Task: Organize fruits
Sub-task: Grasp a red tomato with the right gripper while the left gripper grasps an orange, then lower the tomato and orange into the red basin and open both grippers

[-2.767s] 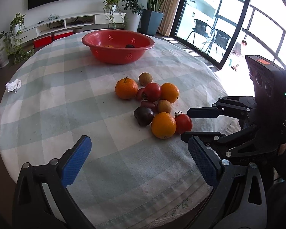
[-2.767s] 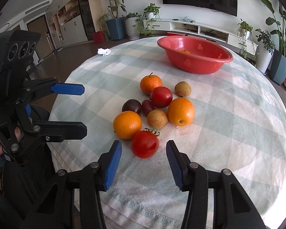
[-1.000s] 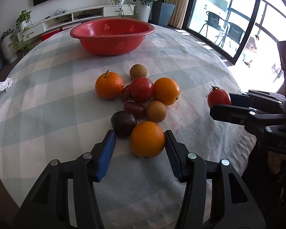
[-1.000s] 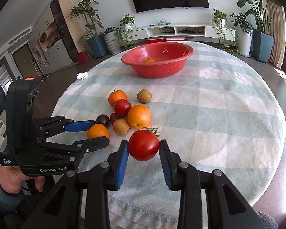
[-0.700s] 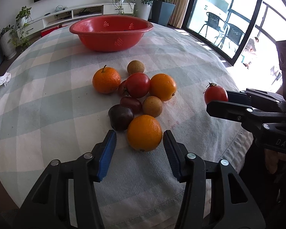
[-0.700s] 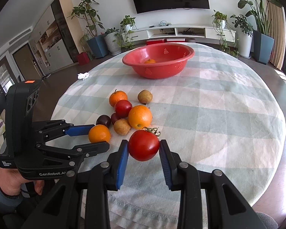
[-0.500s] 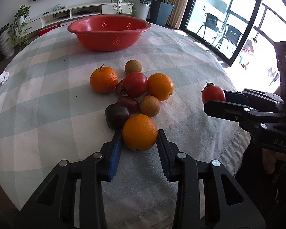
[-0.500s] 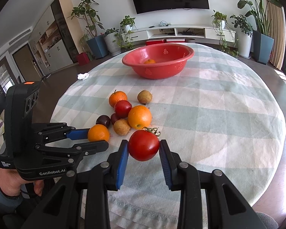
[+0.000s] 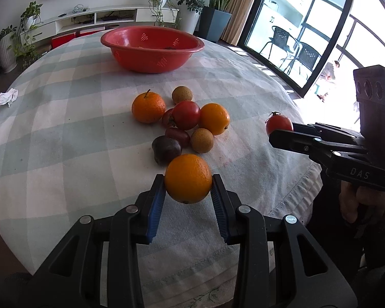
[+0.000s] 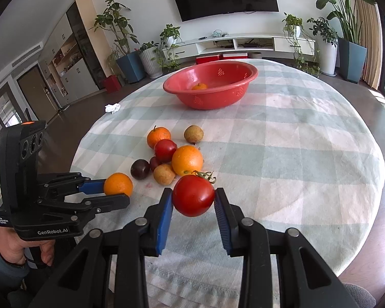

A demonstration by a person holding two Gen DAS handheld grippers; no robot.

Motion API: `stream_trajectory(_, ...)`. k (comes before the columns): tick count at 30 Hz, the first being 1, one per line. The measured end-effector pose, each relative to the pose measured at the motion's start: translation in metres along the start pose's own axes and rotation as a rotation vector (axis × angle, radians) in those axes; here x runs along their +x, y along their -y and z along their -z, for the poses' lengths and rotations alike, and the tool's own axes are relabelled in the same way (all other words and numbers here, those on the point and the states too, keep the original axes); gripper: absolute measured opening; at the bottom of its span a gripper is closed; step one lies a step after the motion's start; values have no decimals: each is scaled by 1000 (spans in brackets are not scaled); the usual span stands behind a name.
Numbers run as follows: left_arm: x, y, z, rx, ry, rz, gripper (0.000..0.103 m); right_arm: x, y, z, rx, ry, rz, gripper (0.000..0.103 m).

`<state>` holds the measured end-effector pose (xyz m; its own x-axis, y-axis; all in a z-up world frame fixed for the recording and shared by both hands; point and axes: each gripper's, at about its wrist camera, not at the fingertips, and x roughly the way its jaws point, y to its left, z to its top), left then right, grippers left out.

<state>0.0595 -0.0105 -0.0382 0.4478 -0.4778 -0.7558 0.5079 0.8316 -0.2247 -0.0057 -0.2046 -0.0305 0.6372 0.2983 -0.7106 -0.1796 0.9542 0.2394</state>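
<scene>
Left tool (image 9: 188, 195) clenched on an orange (image 9: 188, 178), right tool (image 10: 193, 206) gripping a tomato (image 10: 193, 195); the red bowl (image 9: 151, 59) lies at twelve o'clock across the surface (image 9: 64, 133).

Four oranges are showing: one (image 9: 188, 178) held, two (image 9: 148, 107) on the cloth, one (image 10: 199, 86) in the single bowl (image 9: 151, 59). Two big tomatoes (image 10: 193, 195), two brown fruits (image 9: 202, 140), two small dark-red ones (image 9: 177, 136), one plum (image 9: 166, 150).
</scene>
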Motion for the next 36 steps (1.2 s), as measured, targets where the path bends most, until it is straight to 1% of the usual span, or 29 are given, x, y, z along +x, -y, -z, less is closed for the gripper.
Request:
stream_trajectory(3, -12, -9, -9, -4, 29, -14, 34, -2, 4, -1, 13, -2, 3, 36)
stream_trajectory(6, -25, -24, -23, 3, 61, -34, 34, -5, 10, -6, 12, 3, 27, 36)
stream_trajectory(10, -37, -46, -55, 22, 100, -67, 34, -18, 32, -23, 34, 34, 76, 36)
stream_trajectory(13, -41, -58, -88, 56, 121, -82, 34, -28, 50, -44, 50, 69, 116, 36)
stream_trajectory(16, -36, -63, -125, 96, 129, -77, 34, -35, 58, -72, 39, 112, 137, 36)
stream_trajectory(21, -12, -64, -184, 148, 121, -76, 34, -26, 56, -124, -3, 150, 125, 36)
stream_trajectory(24, 11, -59, -210, 190, 90, -81, 34, -5, 47, -154, -38, 135, 99, 36)
stream_trajectory(28, 48, -63, -232, 226, 36, -99, 34, 36, 31, -179, -86, 70, 64, 36)
stream_trajectory(31, 72, -73, -242, 227, -1, -109, 34, 67, 20, -187, -130, 8, 63, 36)
stream_trajectory(36, 104, -79, -254, 254, -56, -102, 34, 105, 16, -185, -151, -86, 73, 36)
